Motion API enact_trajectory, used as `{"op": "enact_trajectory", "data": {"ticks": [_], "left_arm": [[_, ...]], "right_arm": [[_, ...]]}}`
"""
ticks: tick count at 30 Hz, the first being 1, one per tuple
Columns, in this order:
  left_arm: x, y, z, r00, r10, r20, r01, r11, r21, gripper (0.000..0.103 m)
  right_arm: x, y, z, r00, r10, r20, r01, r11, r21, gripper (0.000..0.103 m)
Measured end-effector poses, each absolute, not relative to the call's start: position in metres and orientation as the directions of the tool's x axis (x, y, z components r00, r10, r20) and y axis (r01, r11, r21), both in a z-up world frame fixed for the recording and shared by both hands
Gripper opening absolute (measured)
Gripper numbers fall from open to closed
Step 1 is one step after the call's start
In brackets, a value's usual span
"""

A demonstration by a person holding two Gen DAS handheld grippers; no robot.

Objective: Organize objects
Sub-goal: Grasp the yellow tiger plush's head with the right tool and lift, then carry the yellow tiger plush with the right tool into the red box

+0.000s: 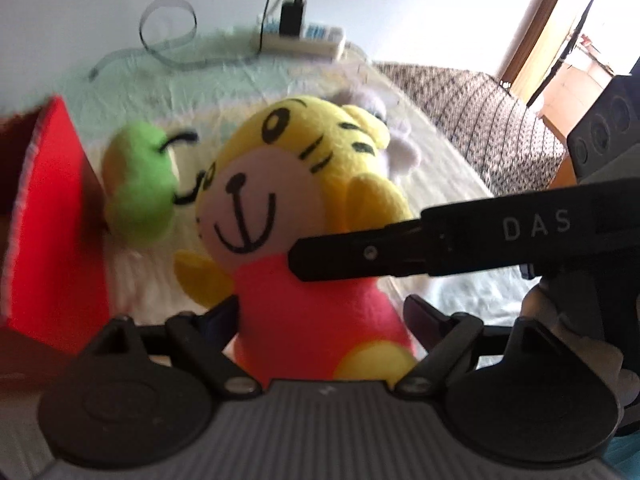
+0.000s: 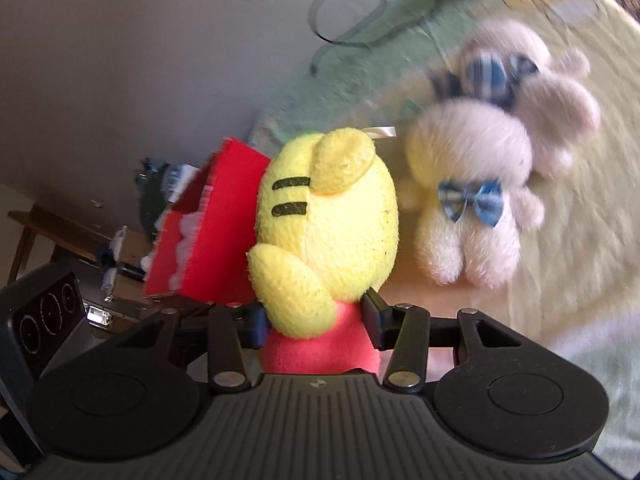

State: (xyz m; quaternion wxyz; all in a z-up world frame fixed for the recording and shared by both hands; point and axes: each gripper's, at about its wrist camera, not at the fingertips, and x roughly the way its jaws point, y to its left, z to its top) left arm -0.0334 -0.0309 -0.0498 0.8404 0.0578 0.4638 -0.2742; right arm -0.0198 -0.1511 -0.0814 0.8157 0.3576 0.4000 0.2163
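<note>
A yellow tiger plush in a red outfit faces the left wrist camera, upright above the bed. My left gripper has its pads against both sides of the plush's red lower body. One black finger of the right gripper reaches in from the right and lies across the plush's chest. In the right wrist view the same tiger plush shows its back, and my right gripper is shut on its red body just below the arm. A red box stands open to the left, directly behind the plush.
A green plush sits between the red box and the tiger. Two pale bunny plushes with blue bows lie on the cream bedcover. A power strip with cables rests by the wall. The left gripper's body shows at the lower left.
</note>
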Motion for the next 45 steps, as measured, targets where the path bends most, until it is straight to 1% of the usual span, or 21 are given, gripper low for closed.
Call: {"op": "enact_trajectory", "data": {"ticks": [5,10,14,17,20,23,30,34,37,40,45], "left_arm": [[-0.043,-0.016,-0.022,0.522,-0.408,-0.749,0.519,0.849,-0.101,0.086],[-0.044,0.016,0.007,0.604,-0.447,-0.66,0.535,0.841,-0.081,0.086],[-0.039,0.054,0.029,0.653,-0.467,-0.596,0.532,0.843,-0.078,0.086],[-0.028,0.081,0.037,0.676,-0.46,-0.576,0.522,0.85,-0.067,0.086],[-0.018,0.11,0.04,0.695,-0.433,-0.574,0.509,0.86,-0.033,0.087],[-0.005,0.137,0.035,0.693,-0.414,-0.589,0.492,0.87,-0.033,0.088],[0.04,0.187,0.007,0.637,-0.423,-0.645,0.468,0.876,-0.113,0.088],[0.044,0.194,-0.016,0.598,-0.407,-0.69,0.471,0.875,-0.108,0.087],[0.045,0.194,-0.027,0.574,-0.405,-0.712,0.48,0.871,-0.108,0.085],[0.044,0.194,-0.035,0.557,-0.41,-0.722,0.486,0.866,-0.117,0.085],[0.053,0.198,-0.042,0.516,-0.437,-0.737,0.481,0.86,-0.172,0.085]], "right_arm": [[-0.027,-0.14,-0.06,0.659,0.636,-0.401,-0.156,0.637,0.755,0.049],[-0.027,-0.125,-0.034,0.716,0.628,-0.304,-0.212,0.611,0.763,0.049],[-0.019,-0.098,-0.015,0.733,0.628,-0.261,-0.25,0.606,0.755,0.049],[-0.003,-0.066,0.0,0.737,0.626,-0.257,-0.279,0.627,0.727,0.049],[0.009,-0.035,0.007,0.736,0.621,-0.269,-0.285,0.646,0.708,0.049],[0.022,-0.004,0.013,0.752,0.588,-0.298,-0.273,0.689,0.672,0.049],[0.052,0.04,-0.006,0.767,0.502,-0.399,-0.176,0.763,0.622,0.047],[0.058,0.057,-0.017,0.763,0.418,-0.492,-0.102,0.831,0.547,0.046],[0.064,0.06,-0.026,0.735,0.399,-0.549,-0.047,0.837,0.545,0.046],[0.061,0.062,-0.029,0.742,0.377,-0.555,-0.028,0.844,0.535,0.045],[0.063,0.074,-0.028,0.74,0.333,-0.585,-0.057,0.897,0.439,0.046]]}}
